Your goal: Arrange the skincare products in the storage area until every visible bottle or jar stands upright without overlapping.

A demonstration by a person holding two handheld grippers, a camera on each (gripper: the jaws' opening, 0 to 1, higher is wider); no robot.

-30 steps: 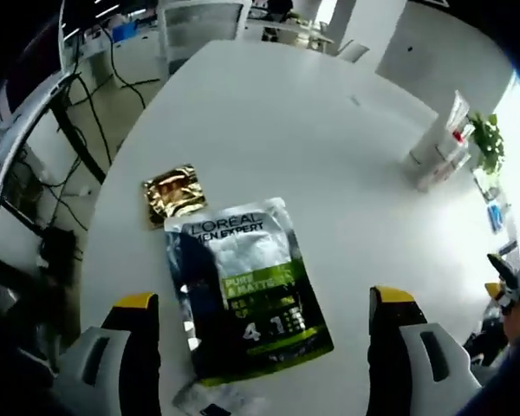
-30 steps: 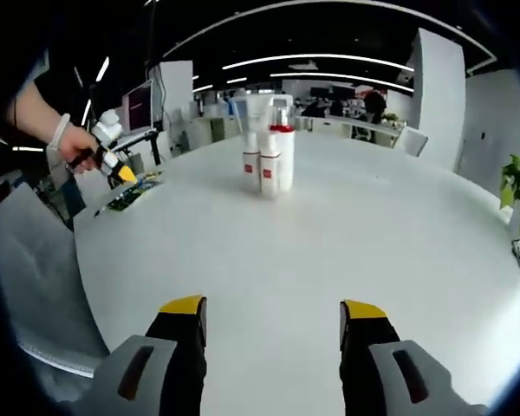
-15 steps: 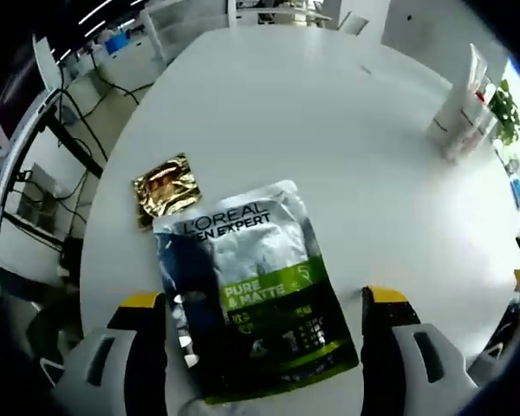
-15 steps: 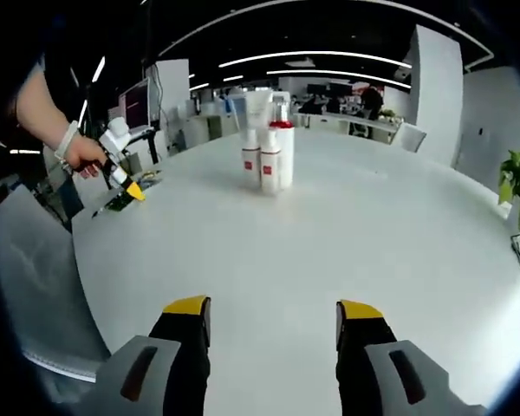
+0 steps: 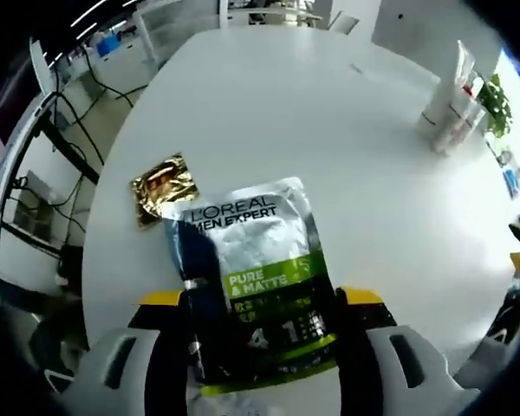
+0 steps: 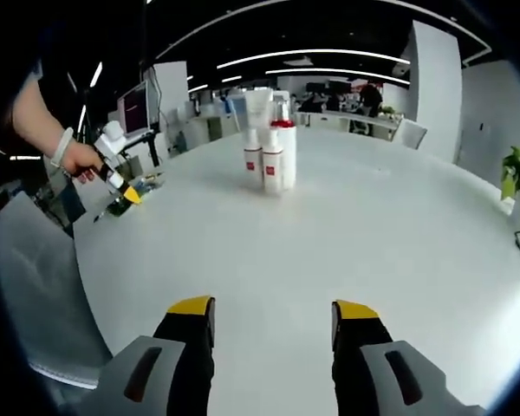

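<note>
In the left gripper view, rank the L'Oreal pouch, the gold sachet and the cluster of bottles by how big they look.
1. L'Oreal pouch, largest by far.
2. Gold sachet.
3. Cluster of bottles, looks about like the sachet, but it stands far across the table, so true size is unsure.

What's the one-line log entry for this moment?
left gripper: jaws either side of L'Oreal pouch, flat on table | right gripper: open over bare table | bottles: upright, clustered | gold sachet: beside pouch

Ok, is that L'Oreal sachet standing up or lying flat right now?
Lying flat. The sachet rests face-up on the white table, its printed front fully readable, between the jaws of the left tool.
</note>
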